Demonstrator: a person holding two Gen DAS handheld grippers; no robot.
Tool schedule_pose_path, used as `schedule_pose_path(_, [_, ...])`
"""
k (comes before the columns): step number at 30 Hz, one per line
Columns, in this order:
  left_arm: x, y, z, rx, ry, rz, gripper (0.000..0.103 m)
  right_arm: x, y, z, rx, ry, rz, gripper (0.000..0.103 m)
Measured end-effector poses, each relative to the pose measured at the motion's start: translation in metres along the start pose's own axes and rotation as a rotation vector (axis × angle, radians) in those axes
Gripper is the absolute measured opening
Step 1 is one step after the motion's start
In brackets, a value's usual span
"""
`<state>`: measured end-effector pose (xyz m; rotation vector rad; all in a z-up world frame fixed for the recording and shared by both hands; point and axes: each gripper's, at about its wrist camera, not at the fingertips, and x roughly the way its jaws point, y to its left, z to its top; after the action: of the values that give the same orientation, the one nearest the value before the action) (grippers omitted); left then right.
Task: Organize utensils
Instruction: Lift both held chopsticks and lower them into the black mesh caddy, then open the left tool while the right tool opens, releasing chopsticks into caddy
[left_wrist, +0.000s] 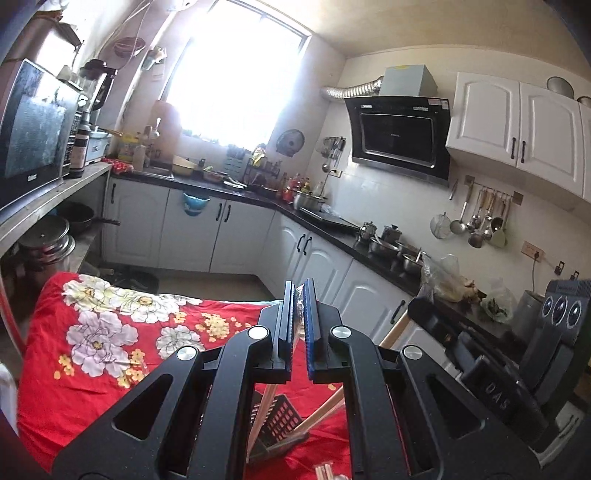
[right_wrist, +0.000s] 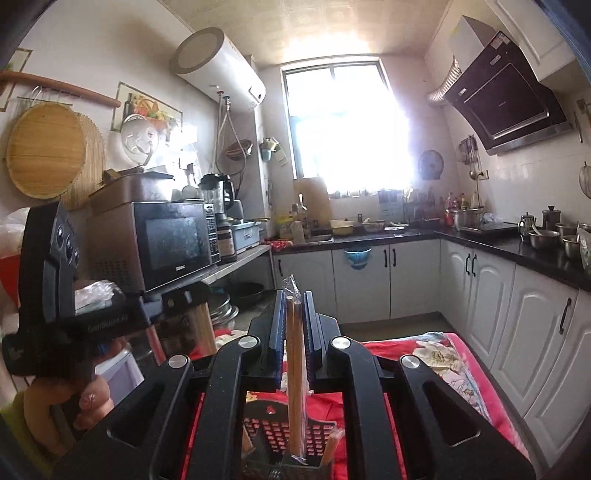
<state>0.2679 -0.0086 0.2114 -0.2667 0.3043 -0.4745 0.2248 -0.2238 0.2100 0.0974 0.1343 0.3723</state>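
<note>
Over the red floral cloth (left_wrist: 92, 354) covering the table, both hand-held grippers are hovering, pointing toward the bright window (right_wrist: 343, 122) at twelve o'clock. The right gripper (right_wrist: 294, 295) is clamping a pair of wooden chopsticks in a clear plastic sleeve (right_wrist: 295, 354); the pair is standing upright between the blue-edged pads, its top poking just above the fingertips and its lower end reaching down toward the black perforated utensil basket (right_wrist: 280, 435) at six o'clock. More chopsticks (right_wrist: 330, 448) are leaning in that basket, just right of the held pair.

The left gripper (left_wrist: 299, 291) is sitting with its jaws drawn almost together; something thin and clear seems to be caught between the pads, though I cannot tell what it is. Below it, at six o'clock, the same basket (left_wrist: 277, 421) is lying on the cloth with wooden chopsticks (left_wrist: 325, 410) slanting across it.

At nine o'clock in the right wrist view, a person's hand (right_wrist: 88, 398) is gripping the handle of the left gripper. White cabinets (right_wrist: 480, 295) are running along the right under a dark countertop (right_wrist: 517, 247).
</note>
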Motion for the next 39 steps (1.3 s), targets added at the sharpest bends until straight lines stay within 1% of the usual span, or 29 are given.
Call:
schedule_pose_path(9, [0.026, 0.017, -0.02, -0.013, 0.046, 0.025, 0.002, 0.026, -0.013, -0.012, 0.023, 0.021, -0.012, 0.009])
schedule_pose_path(16, [0.039, 0.026, -0.038, -0.015, 0.074, 0.018, 0.002, 0.041, -0.018, -0.026, 0.036, 0.034, -0.009, 0.009])
schedule_pose_path(25, [0.048, 0.037, -0.061, -0.032, 0.104, 0.019, 0.002, 0.056, -0.019, -0.042, 0.038, 0.059, -0.015, 0.009])
schedule_pose_path(39, [0.047, 0.041, -0.087, -0.013, 0.143, 0.038, 0.002, 0.066, -0.02, -0.07, 0.037, 0.116, -0.025, 0.009])
